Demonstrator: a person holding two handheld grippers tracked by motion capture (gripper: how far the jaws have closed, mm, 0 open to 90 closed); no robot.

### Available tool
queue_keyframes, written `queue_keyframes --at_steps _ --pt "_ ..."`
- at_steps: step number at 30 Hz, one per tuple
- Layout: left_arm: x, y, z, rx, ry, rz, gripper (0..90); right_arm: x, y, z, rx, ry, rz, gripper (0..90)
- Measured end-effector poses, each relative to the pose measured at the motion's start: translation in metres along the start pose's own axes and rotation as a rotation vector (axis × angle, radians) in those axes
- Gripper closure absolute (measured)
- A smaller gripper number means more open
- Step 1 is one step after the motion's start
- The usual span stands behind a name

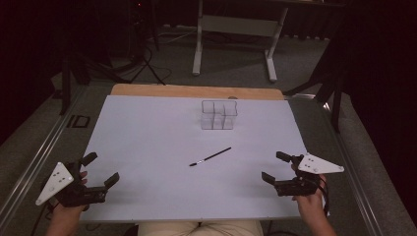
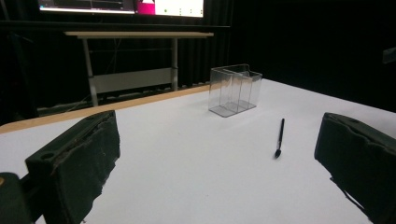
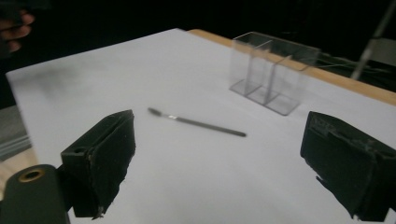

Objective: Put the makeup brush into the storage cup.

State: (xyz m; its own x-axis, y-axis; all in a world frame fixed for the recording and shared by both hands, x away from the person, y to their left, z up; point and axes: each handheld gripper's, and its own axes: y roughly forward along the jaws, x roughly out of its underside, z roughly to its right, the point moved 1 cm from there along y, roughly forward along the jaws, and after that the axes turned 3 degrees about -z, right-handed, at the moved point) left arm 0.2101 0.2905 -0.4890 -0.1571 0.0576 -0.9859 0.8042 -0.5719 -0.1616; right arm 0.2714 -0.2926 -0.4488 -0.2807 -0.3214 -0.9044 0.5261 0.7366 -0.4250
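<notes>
While nothing is held:
left gripper (image 1: 101, 169): jaws apart, empty, parked at near edge
right gripper (image 1: 272, 167): jaws apart, empty
brush (image 1: 210, 157): flat mid-table, reachable
clear organizer (image 1: 219, 115): upright, likely its destination

The left gripper (image 1: 102, 169) is held by the left hand (image 1: 66, 209) at the near left, its jaws spread wide and nothing gripped between them. The right gripper (image 1: 273, 167) is held by the right hand (image 1: 310, 201) at the near right, its jaws likewise parted and empty. Both forearms are seen entering from the bottom edge.
</notes>
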Motion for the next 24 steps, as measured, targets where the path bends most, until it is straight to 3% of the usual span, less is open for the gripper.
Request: queue_keyframes --at_steps 3,6,12,19,21,24 --pt "0.000 0.000 0.000 0.001 0.000 0.000 1.1 -0.001 0.003 -0.001 -0.028 -0.015 -0.012 9.8" --pt "0.000 0.000 0.000 0.002 -0.001 0.000 1.1 -0.001 0.007 -0.003 -0.085 -0.028 -0.029 9.8" --pt "0.000 0.001 0.001 0.005 0.003 -0.003 1.1 -0.002 0.013 -0.005 -0.119 -0.040 -0.070 9.8" --pt "-0.001 0.001 0.001 0.002 0.007 -0.005 1.1 -0.005 0.029 -0.006 -0.220 -0.078 -0.207 9.9" --pt "-0.001 0.001 0.000 0.000 0.009 -0.006 1.1 -0.003 0.032 -0.005 -0.227 -0.093 -0.230 9.9" --pt "-0.001 0.000 0.000 -0.007 0.007 -0.004 1.1 0.005 0.046 -0.003 -0.276 -0.122 -0.349 9.9"
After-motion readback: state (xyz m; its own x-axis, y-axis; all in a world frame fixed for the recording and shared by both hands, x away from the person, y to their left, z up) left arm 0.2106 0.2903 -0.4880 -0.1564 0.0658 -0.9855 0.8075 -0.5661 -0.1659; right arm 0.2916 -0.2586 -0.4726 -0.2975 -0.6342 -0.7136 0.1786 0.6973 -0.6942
